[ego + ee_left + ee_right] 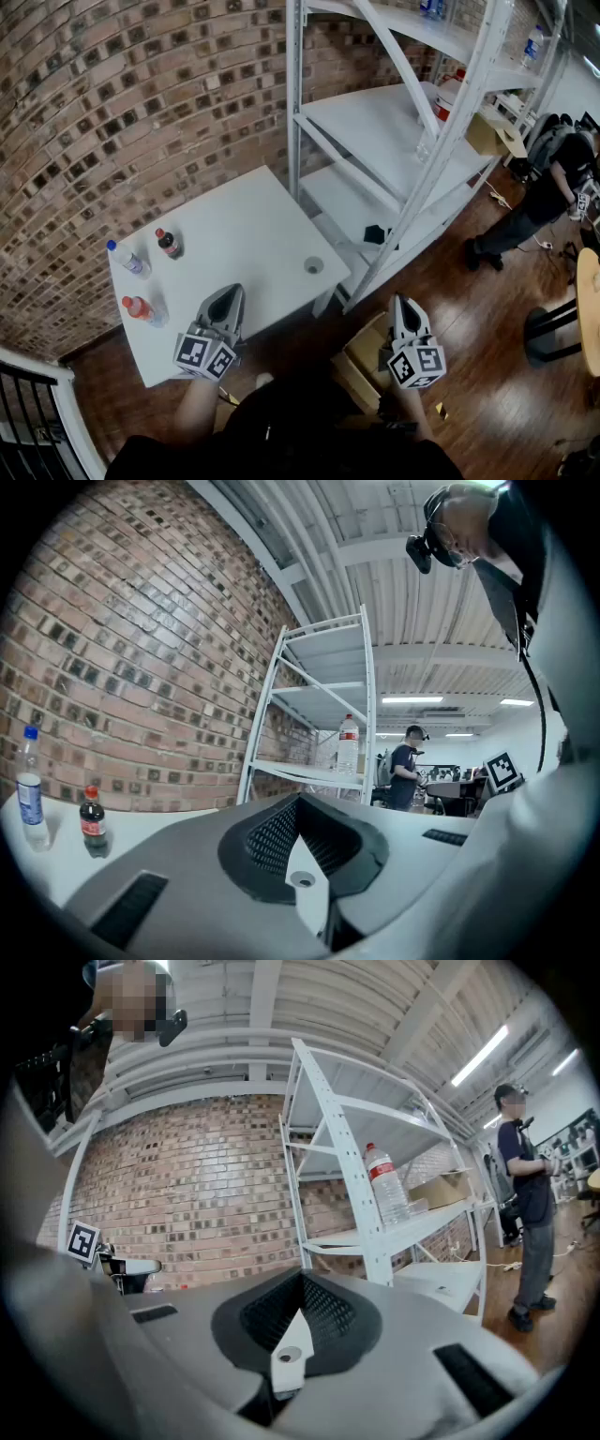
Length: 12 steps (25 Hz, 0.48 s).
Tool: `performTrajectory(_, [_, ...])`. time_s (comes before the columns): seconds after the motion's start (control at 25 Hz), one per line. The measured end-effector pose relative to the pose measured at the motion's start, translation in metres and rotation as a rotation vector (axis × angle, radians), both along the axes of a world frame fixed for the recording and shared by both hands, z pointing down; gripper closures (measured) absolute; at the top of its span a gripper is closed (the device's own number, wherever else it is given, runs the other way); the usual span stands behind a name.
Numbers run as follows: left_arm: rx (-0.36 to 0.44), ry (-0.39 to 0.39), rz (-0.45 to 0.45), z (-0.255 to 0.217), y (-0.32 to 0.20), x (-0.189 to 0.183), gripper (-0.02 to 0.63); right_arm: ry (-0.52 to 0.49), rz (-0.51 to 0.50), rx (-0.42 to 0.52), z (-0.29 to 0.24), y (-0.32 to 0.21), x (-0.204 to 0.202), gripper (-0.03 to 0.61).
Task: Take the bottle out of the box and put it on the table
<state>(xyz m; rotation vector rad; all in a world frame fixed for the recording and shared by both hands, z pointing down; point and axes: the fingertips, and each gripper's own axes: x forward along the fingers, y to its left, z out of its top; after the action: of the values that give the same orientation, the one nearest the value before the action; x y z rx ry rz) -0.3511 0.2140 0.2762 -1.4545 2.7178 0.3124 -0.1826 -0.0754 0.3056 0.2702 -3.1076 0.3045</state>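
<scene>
Three bottles stand at the left end of the white table: a blue-capped clear bottle, a dark cola bottle and a red-capped bottle. The left gripper view shows the blue-capped bottle and the cola bottle upright at its far left. My left gripper hangs shut and empty over the table's near edge. My right gripper is shut and empty above an open cardboard box on the floor. What the box holds is hidden.
A white metal rack stands right of the table, with a large water bottle and a cardboard box on its shelf. A small round thing lies on the table. A person stands at the far right on the wooden floor.
</scene>
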Motion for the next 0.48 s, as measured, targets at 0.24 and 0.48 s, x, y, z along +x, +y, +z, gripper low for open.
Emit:
performTrajectory(0.24, [-0.004, -0.025, 0.068, -0.003, -0.046, 0.02, 0.609, -0.023, 0.091, -0.01, 0.0, -0.037, 0.04, 0.574])
performTrajectory(0.48, [0.001, -0.06, 0.176, -0.015, -0.104, 0.044, 0.609, -0.039, 0.201, -0.007, -0.001, -0.07, 0.093, 0.574])
